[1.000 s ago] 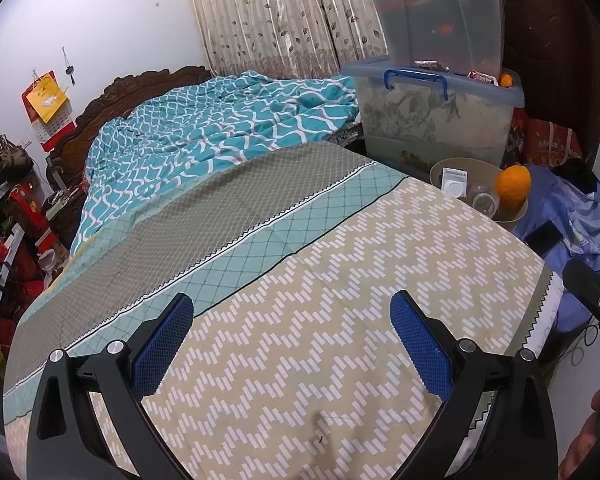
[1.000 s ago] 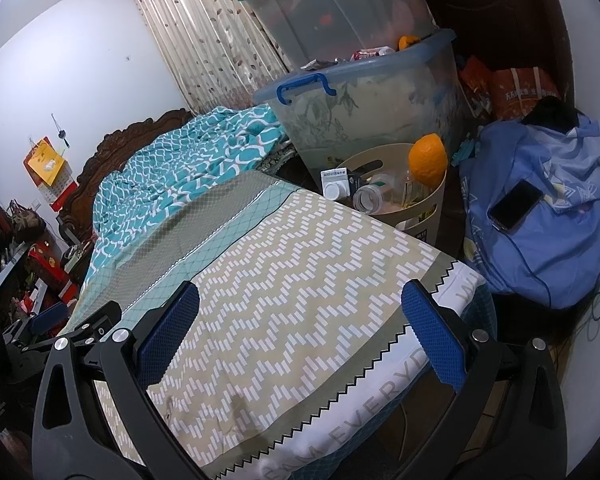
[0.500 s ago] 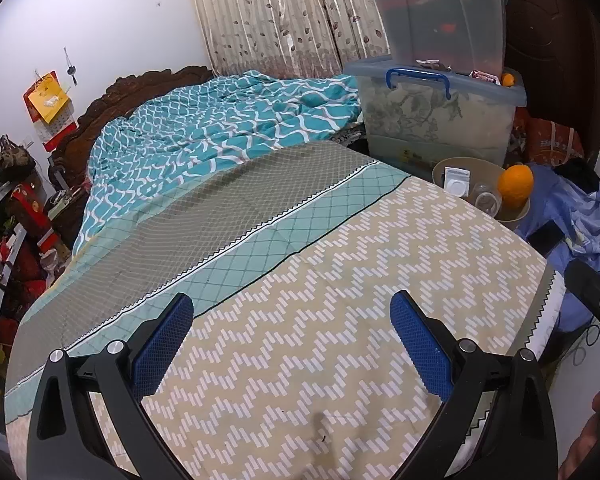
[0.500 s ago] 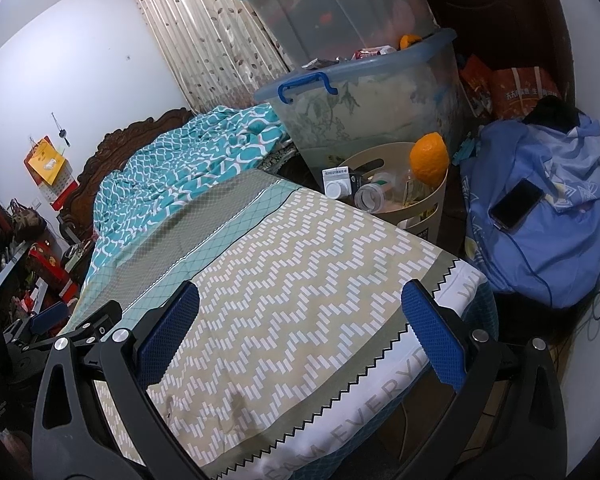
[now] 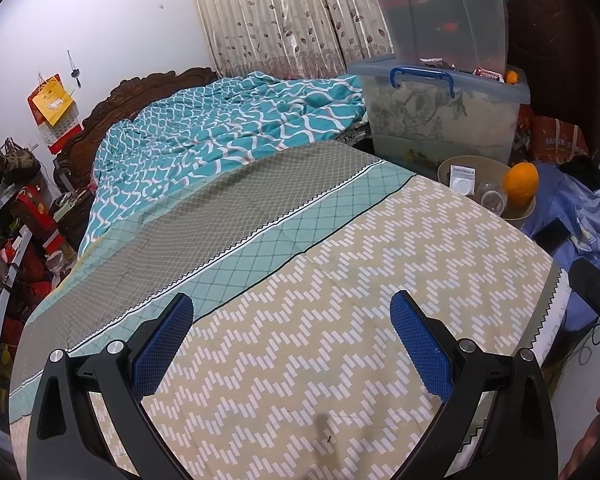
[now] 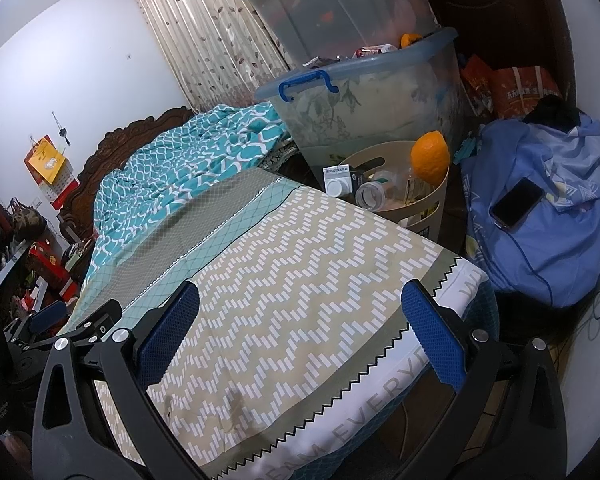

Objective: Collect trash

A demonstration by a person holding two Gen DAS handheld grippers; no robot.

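Note:
A beige round bin [image 6: 436, 196] stands on the floor past the bed's far right corner, and shows again as the bin [image 5: 522, 211] in the left wrist view. It holds an orange [image 6: 430, 158], a clear plastic bottle [image 6: 370, 196] and a small white box [image 6: 336, 178]. My left gripper [image 5: 292, 338] is open and empty above the zigzag-patterned sheet. My right gripper [image 6: 300, 330] is open and empty over the bed's right corner, well short of the bin.
The bed [image 5: 340, 280] carries a teal quilt [image 5: 220, 132] at its far end. Two stacked clear storage boxes [image 6: 364, 96] stand behind the bin. A blue bag [image 6: 548, 216] with a phone [image 6: 518, 208] on it lies right of the bin. Cluttered shelves [image 5: 8, 240] line the left.
Both views have shifted only slightly; the grippers stay open and nothing has been picked up or moved.

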